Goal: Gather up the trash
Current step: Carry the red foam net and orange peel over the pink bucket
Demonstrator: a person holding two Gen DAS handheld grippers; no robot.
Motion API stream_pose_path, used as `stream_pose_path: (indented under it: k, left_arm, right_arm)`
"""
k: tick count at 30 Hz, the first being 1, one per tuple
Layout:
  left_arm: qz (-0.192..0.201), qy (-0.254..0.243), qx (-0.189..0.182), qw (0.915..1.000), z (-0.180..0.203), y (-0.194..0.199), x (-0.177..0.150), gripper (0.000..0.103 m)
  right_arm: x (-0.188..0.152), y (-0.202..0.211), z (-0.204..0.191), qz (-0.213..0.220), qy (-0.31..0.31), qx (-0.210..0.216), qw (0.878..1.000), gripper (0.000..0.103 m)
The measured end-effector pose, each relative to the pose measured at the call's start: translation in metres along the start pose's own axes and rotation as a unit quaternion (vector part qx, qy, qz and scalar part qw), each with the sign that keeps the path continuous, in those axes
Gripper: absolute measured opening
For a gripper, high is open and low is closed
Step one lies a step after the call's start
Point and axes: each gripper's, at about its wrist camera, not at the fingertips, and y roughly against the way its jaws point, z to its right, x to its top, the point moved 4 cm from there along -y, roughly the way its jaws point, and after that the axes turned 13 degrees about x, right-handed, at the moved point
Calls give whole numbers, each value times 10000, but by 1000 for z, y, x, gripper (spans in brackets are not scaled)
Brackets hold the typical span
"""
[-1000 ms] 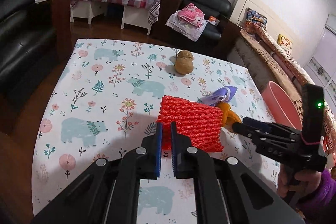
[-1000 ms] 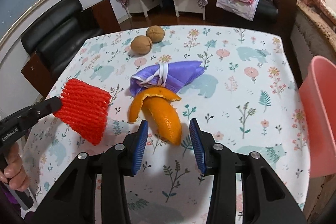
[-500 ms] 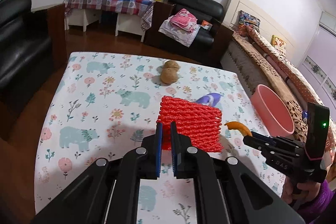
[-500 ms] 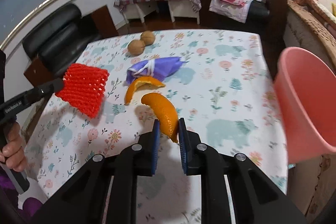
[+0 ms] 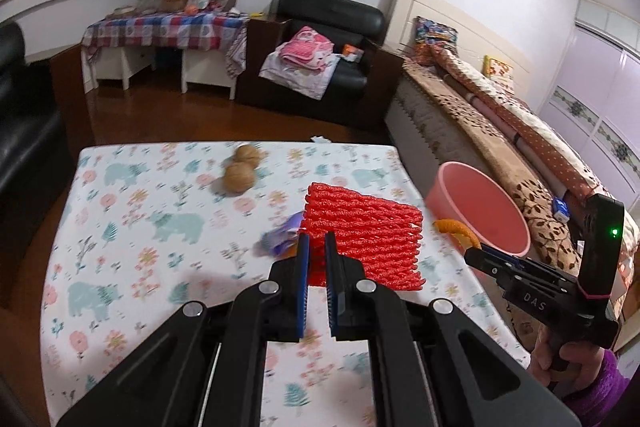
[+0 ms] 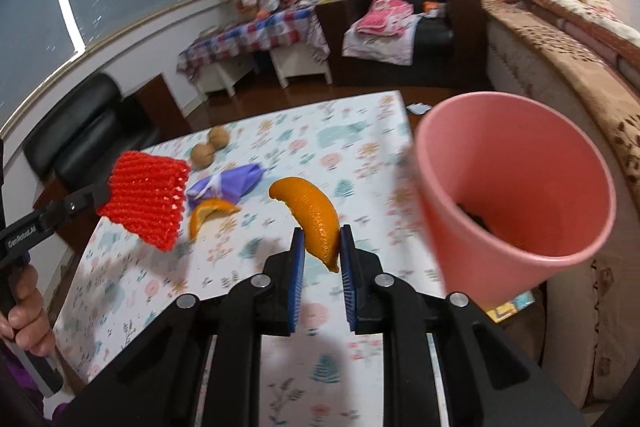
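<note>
A table with a floral bear-print cloth fills mid-frame. On it lie two walnuts toward the upper left, a purple wrapper and an orange peel piece left of centre.

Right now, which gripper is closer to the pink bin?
Right. The right gripper, pinching an orange peel, is right beside the pink bin. The left gripper, pinching red foam netting, is farther back over the table.

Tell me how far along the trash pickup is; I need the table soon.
Done: the pink bin already holds some dark scraps. In hand: the right gripper grips an orange peel near the bin; the left gripper holds the red foam net. Left on the table: another peel, a purple wrapper and two walnuts.
</note>
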Motion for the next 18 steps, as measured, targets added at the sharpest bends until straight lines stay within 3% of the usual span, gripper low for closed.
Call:
stream_pose_path:
  k: [18]
  left_arm:
    - [133,-673,-611,9958,131,-32,34,7]
  right_arm:
    - [10,56,91,680,-653,-895,9915,18]
